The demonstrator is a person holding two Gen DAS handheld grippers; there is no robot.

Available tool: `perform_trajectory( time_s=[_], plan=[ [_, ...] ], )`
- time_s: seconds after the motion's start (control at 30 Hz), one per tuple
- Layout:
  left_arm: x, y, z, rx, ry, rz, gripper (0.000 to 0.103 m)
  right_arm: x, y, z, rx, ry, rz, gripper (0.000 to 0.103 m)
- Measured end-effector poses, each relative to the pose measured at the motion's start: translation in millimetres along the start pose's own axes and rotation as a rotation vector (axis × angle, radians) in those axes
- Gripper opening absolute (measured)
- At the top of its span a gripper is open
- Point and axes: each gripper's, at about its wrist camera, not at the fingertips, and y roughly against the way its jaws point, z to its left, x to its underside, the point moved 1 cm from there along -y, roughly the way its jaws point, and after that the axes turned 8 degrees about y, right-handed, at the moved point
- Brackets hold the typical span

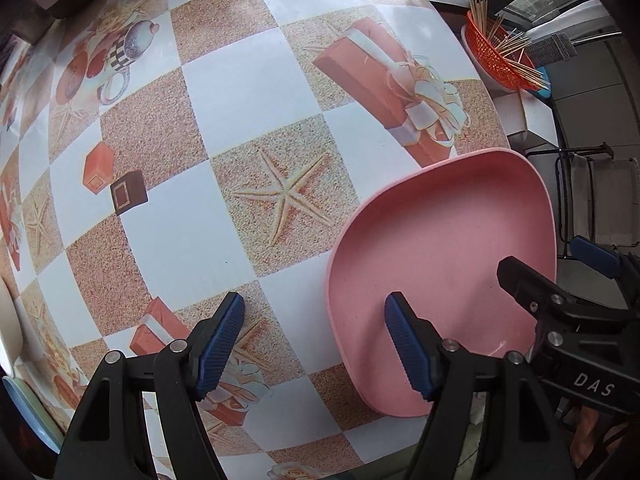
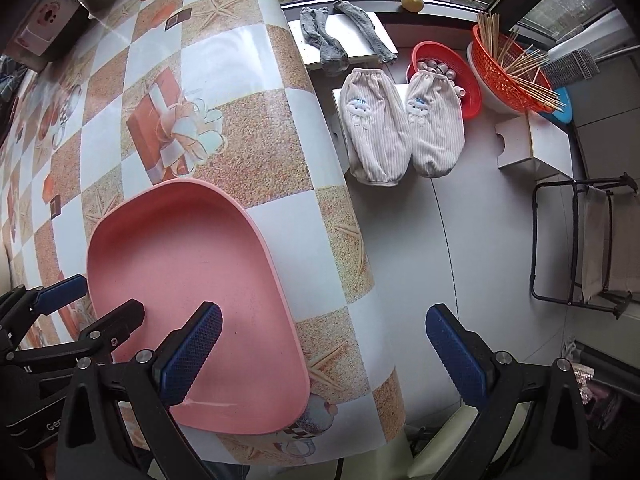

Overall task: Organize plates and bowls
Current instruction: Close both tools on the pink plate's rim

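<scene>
Checkered table [image 1: 248,92] w/ a slick cloth. Left gripper [image 1: 316,344]: jaws wide apart, holding nothing, one finger over the pink plate [image 1: 444,248]. Right gripper [image 2: 324,356]: jaws wide apart too, empty. Plate sits flat near the table edge, floor just past it. A bump or bad pinch could slide it off & it falls.

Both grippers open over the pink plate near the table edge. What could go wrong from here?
1. The pink plate sits close to the table edge; a sideways nudge could push it off.
2. The left gripper and right gripper crowd the same plate and could collide.
</scene>
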Motion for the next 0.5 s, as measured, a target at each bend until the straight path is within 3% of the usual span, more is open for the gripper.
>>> perform_trajectory(
  time_s=[0.07,0.13,0.17,0.2,0.27,0.33,0.4,0.47,0.5],
  plan=[
    [-3,-3,-5,-0.006,-0.003,0.002,0.076,0,1,0,-0.014,0.005,-0.001,0.098],
    [-6,-7,-14,0.0,-0.022,0.007,0.076,-1,3,14,-0.039,0.022,0.0,0.069],
    [-6,-8,-17,-0.004,-0.033,0.009,0.075,0,4,23,-0.048,0.033,0.004,0.065],
    [-5,-8,-20,-0.015,-0.044,0.008,0.074,1,3,32,-0.055,0.043,0.007,0.053],
    [-4,-8,-25,-0.034,-0.069,0.001,0.066,11,1,66,-0.044,0.068,0.01,0.048],
    [-5,-10,-32,-0.026,-0.088,-0.003,0.057,17,-1,96,-0.038,0.094,0.0,0.032],
    [-7,-10,-39,-0.004,-0.113,-0.001,0.037,18,1,113,-0.04,0.104,-0.002,0.026],
    [-7,-12,-39,-0.006,-0.127,0.0,0.033,19,7,107,-0.02,0.109,-0.002,0.026],
    [-7,-12,-38,-0.004,-0.131,-0.002,0.032,-1,12,97,-0.017,0.103,-0.001,0.026]
  ],
)
